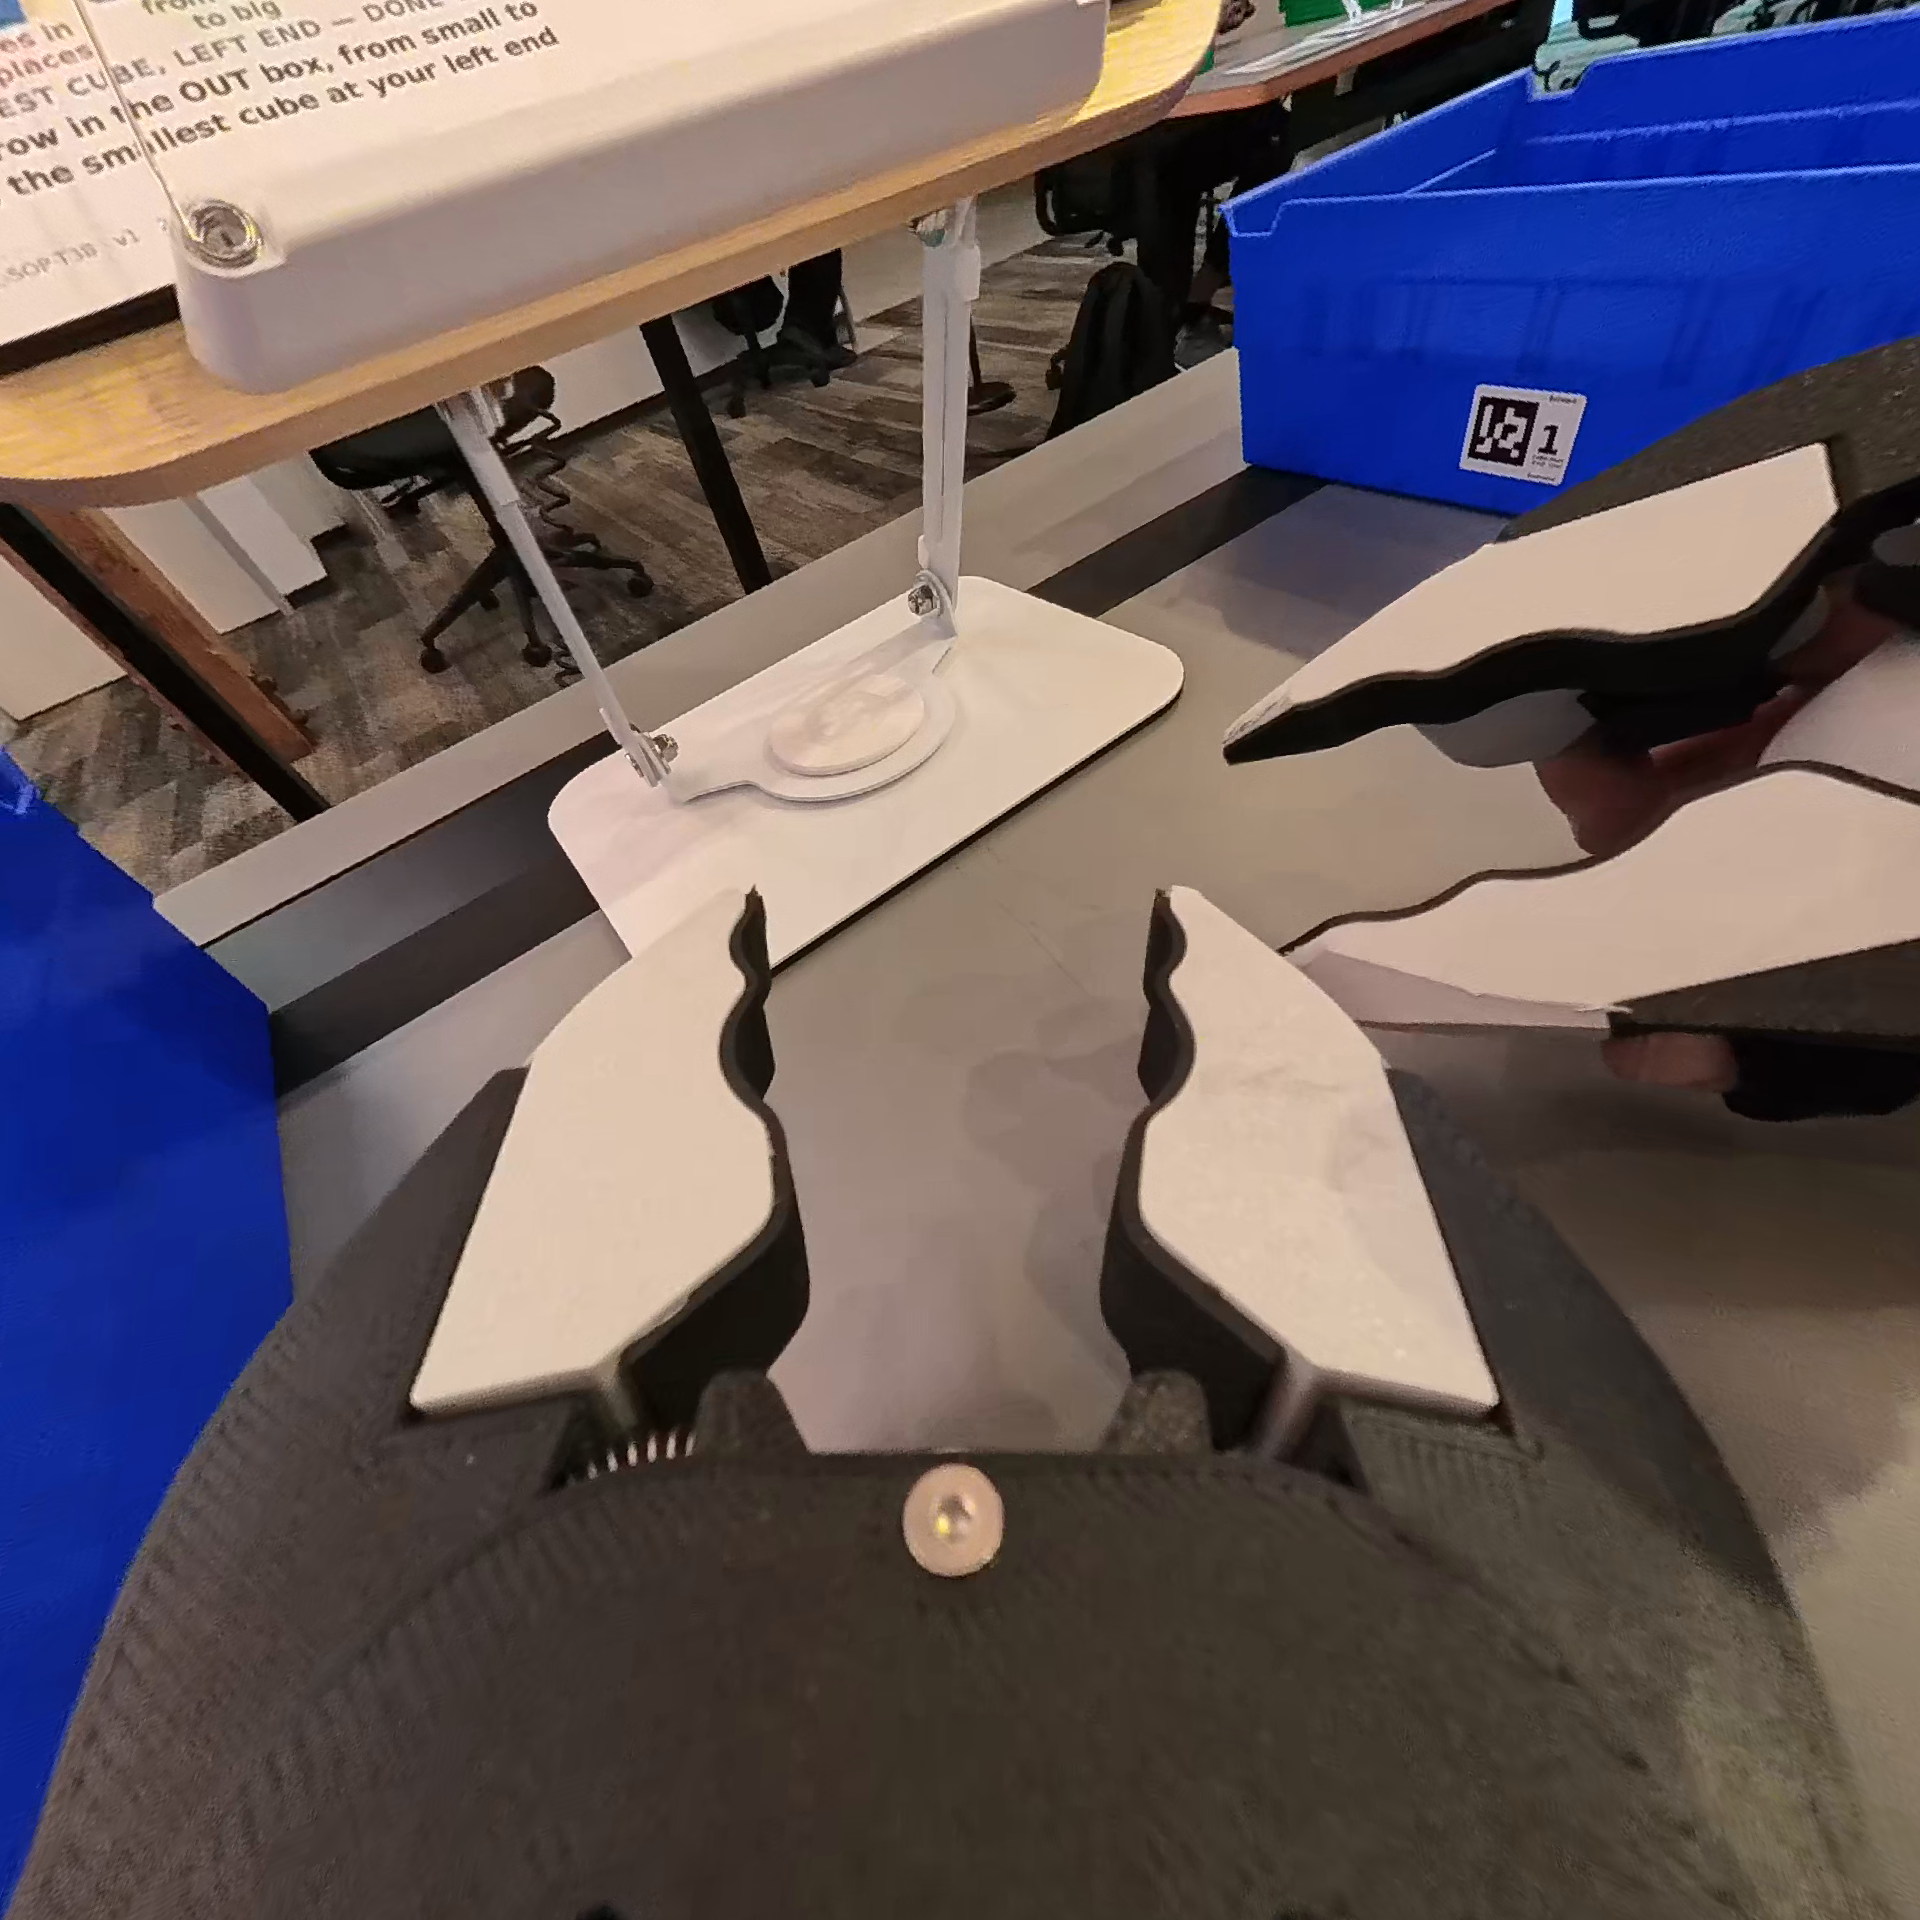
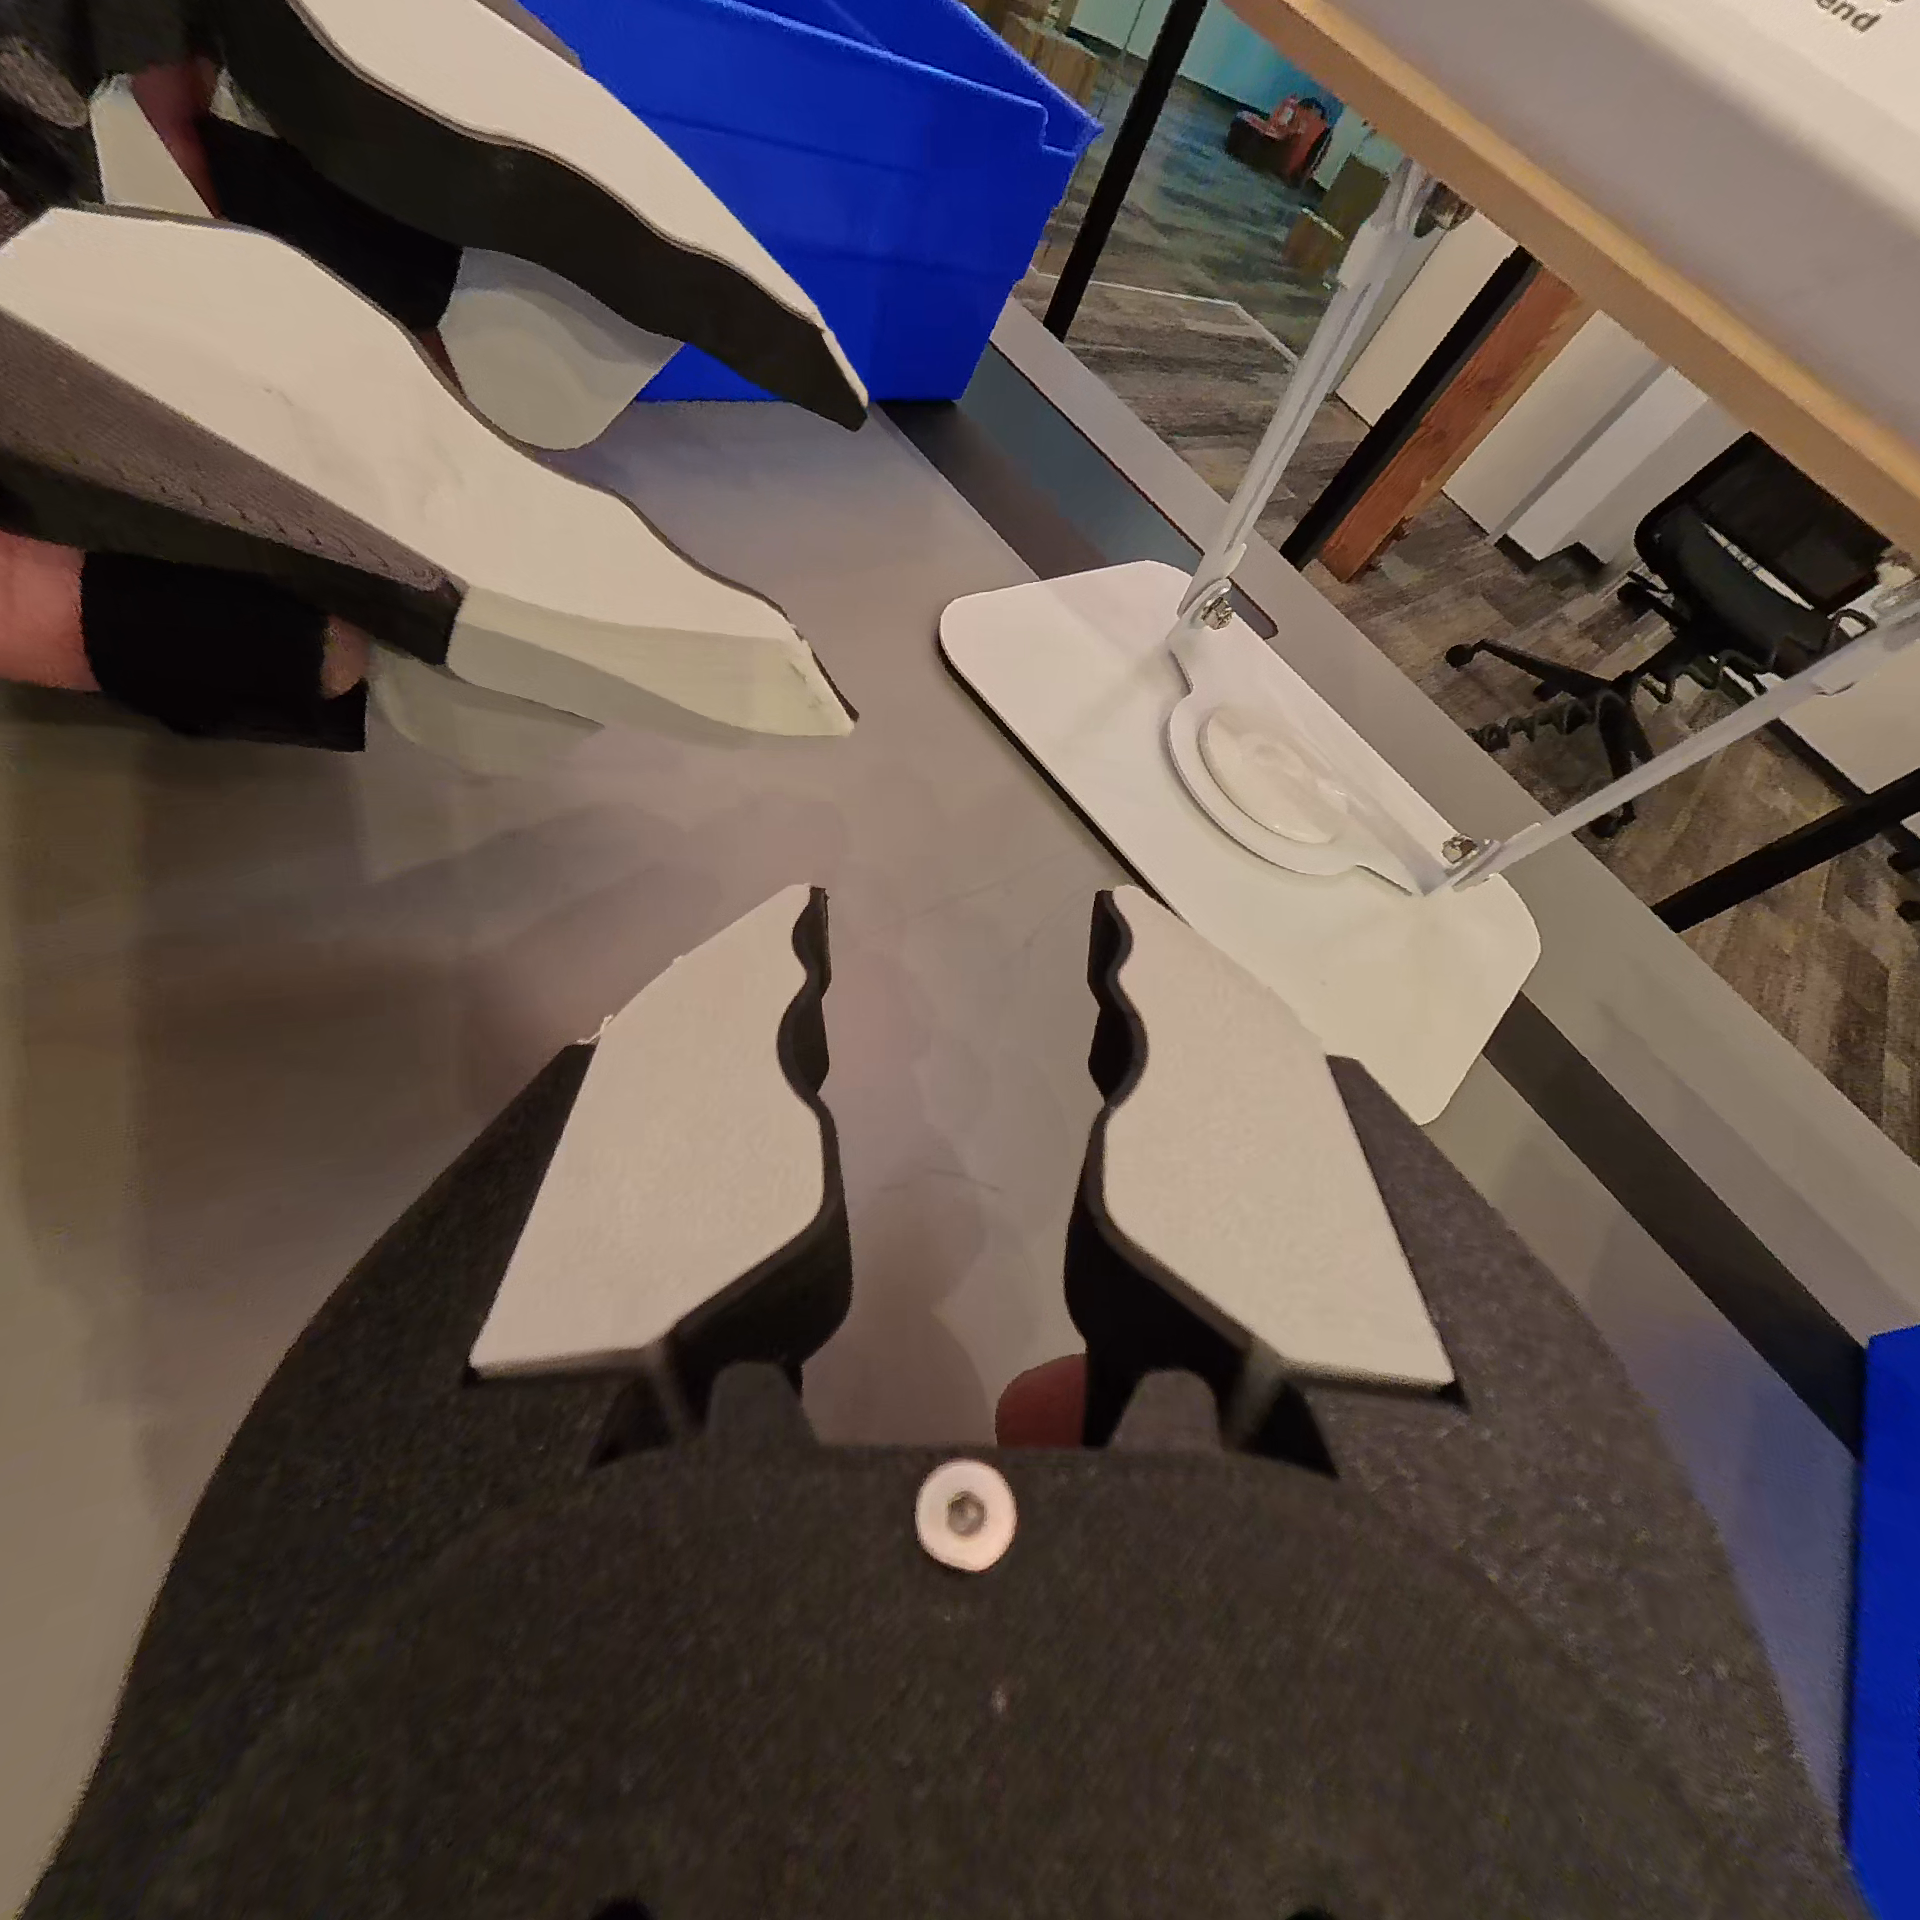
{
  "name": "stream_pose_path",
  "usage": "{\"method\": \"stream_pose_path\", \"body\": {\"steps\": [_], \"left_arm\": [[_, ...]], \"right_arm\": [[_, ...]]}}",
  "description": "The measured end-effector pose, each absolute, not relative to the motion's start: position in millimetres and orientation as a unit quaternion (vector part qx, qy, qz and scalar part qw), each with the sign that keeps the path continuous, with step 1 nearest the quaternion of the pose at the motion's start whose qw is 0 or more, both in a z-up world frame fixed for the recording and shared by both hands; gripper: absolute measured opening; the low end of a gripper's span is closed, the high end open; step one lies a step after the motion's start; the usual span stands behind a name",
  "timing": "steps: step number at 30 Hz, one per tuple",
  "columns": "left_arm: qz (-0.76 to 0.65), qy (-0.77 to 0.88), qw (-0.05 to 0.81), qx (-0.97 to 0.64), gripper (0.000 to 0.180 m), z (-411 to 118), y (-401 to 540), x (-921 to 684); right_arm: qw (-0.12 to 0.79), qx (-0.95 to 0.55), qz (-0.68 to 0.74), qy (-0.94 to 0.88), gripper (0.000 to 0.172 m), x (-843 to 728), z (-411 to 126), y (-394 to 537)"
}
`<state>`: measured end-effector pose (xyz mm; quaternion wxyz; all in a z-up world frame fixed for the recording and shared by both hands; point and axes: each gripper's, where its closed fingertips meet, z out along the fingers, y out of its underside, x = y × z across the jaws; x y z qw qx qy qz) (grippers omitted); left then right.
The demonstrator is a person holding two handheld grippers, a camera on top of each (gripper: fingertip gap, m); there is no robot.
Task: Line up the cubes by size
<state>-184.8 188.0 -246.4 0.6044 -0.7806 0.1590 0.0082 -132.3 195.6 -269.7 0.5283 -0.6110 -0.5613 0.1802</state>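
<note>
Grey surface [image 1: 935,1039] is showing no cubes; both grippers, left [image 1: 961,904] and right [image 2: 956,899], are hovering with jaws spread and empty, risking collision through crowding.

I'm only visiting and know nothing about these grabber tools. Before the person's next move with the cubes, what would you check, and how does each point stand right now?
1. Left gripper free to pick: ok, its jaws stand apart with only bare table between them.
2. Right gripper free to pick: ok, open and holding nothing.
3. Grey table clear under both grippers: ok.
4. A cube in sight to grab: not ok, neither view shows one.
5. Contents of the blue bin on the far right: cannot tell, its inside is hidden.
6. White stand base out of the way: ok, it lies ahead of the fingertips, untouched.
</note>
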Motion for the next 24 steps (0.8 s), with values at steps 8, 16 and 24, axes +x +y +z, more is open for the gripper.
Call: {"method": "stream_pose_path", "body": {"steps": [8,16,24], "left_arm": [[0.008,0.160,0.604,-0.781,0.069,-246.5,188.0,-184.7],[0.011,0.166,0.601,-0.781,0.069,-247.5,188.2,-183.4],[0.013,0.168,0.601,-0.781,0.069,-247.6,188.4,-182.8]], "right_arm": [[0.528,-0.611,0.180,-0.562,0.047,-132.6,-269.8,195.5],[0.528,-0.610,0.179,-0.563,0.047,-132.8,-270.1,195.1],[0.528,-0.609,0.178,-0.564,0.047,-132.9,-270.4,195.1]]}}
